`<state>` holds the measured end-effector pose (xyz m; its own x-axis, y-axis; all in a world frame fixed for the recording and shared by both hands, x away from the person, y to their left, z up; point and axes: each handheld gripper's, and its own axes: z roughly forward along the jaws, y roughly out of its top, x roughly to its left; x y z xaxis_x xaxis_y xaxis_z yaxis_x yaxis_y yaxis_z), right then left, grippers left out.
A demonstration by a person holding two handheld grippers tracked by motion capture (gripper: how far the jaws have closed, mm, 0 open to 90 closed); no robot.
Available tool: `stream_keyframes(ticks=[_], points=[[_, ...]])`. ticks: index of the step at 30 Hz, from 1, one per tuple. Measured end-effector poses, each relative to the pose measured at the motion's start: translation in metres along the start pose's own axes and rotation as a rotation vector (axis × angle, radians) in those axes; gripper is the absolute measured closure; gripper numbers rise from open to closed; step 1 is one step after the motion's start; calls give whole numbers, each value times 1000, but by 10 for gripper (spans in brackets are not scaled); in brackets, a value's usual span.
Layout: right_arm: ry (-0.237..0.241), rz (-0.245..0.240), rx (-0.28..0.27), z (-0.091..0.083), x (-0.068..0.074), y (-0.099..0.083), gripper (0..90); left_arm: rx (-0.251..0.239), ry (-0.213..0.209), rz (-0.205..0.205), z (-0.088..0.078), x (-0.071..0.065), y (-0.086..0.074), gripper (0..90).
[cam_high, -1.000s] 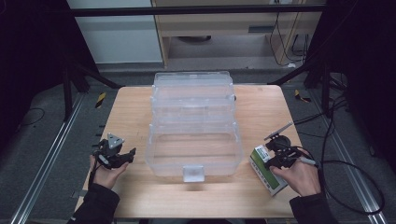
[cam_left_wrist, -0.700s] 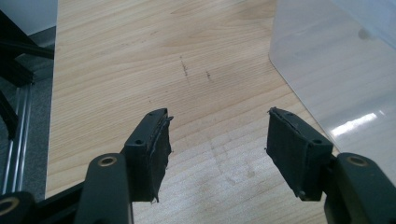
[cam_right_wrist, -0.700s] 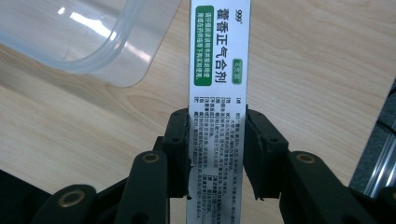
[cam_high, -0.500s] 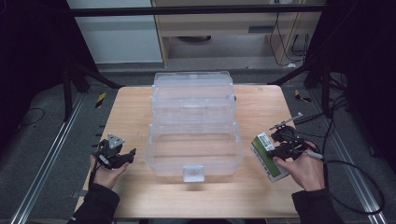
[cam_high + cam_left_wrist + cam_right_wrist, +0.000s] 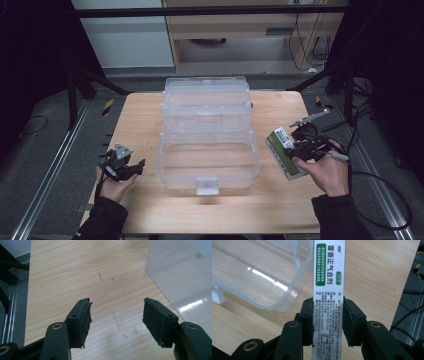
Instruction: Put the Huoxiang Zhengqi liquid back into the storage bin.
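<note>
High view: right tongs [image 5: 295,148] lifted box [image 5: 284,153] higher.

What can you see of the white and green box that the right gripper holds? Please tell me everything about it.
The box is long, flat and narrow, apparently cardboard, white with a green label panel and small printed text. The right gripper is shut on it, one black pad pressing each long side near one end. The box is lifted off the wooden table, right of the clear plastic container, and touches nothing else.
</note>
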<state>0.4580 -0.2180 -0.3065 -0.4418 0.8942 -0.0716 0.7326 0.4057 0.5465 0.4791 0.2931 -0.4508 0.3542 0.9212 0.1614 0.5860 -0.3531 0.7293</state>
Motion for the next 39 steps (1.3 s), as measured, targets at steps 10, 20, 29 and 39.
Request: stream_keyframes(ticks=[10, 20, 29, 39], points=[[13, -51, -63, -17, 4, 12, 646, 1, -1, -3, 0, 1, 0, 386], [40, -139, -139, -28, 12, 26, 647, 0, -2, -4, 0, 1, 0, 386], [111, -216, -155, -30, 20, 37, 647, 1, -1, -4, 0, 2, 0, 386], [192, -301, -193, -28, 27, 53, 647, -2, -2, -5, 0, 2, 0, 386]])
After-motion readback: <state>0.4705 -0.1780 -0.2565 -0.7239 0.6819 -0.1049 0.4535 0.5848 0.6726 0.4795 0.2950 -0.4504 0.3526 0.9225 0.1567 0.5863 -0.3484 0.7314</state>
